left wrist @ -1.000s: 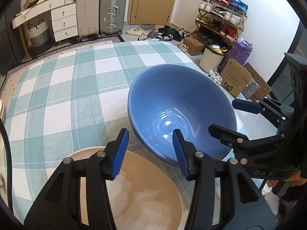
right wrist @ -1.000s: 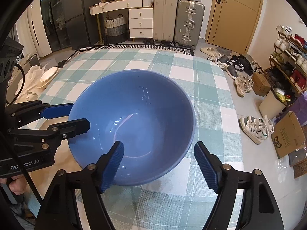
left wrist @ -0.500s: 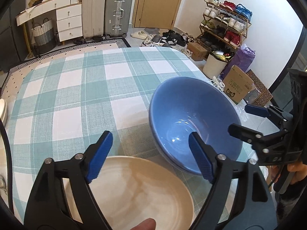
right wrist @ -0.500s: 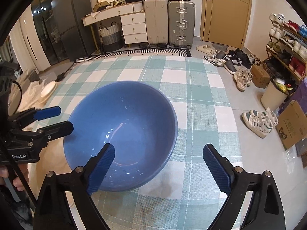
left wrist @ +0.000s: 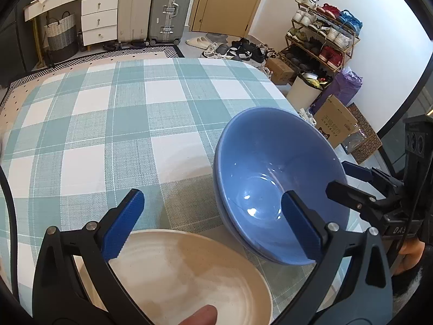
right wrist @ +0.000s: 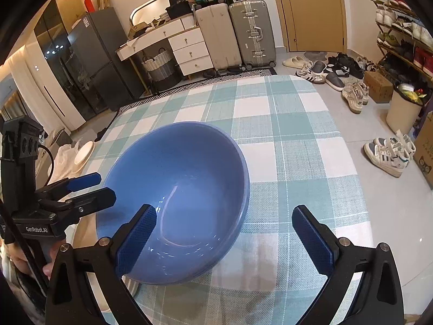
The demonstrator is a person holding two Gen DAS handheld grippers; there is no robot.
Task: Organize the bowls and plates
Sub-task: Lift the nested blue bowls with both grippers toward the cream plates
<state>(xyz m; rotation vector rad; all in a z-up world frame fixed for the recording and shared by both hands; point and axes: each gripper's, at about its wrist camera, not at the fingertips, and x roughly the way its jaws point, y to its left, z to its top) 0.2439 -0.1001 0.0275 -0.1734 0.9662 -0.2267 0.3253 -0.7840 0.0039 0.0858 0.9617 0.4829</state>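
A large blue bowl (left wrist: 273,178) stands on the checked tablecloth (left wrist: 108,124); it seems nested in a second blue bowl. It also shows in the right wrist view (right wrist: 184,184). A cream bowl (left wrist: 189,279) sits just in front of it at the near edge. My left gripper (left wrist: 213,224) is open and empty above the cream bowl's far rim. My right gripper (right wrist: 224,235) is open and empty, its left finger over the blue bowl's near rim. Each gripper shows in the other's view.
A small white plate (right wrist: 84,152) lies off the table's left side on white cloth. Suitcases (left wrist: 157,8), a drawer unit (left wrist: 98,19) and a shoe rack (left wrist: 324,40) stand beyond the table. Its right edge runs close past the blue bowl.
Both grippers opened wide and drew back from the blue bowl, which now stands free on the cloth. A fingertip shows at the left view's bottom edge.
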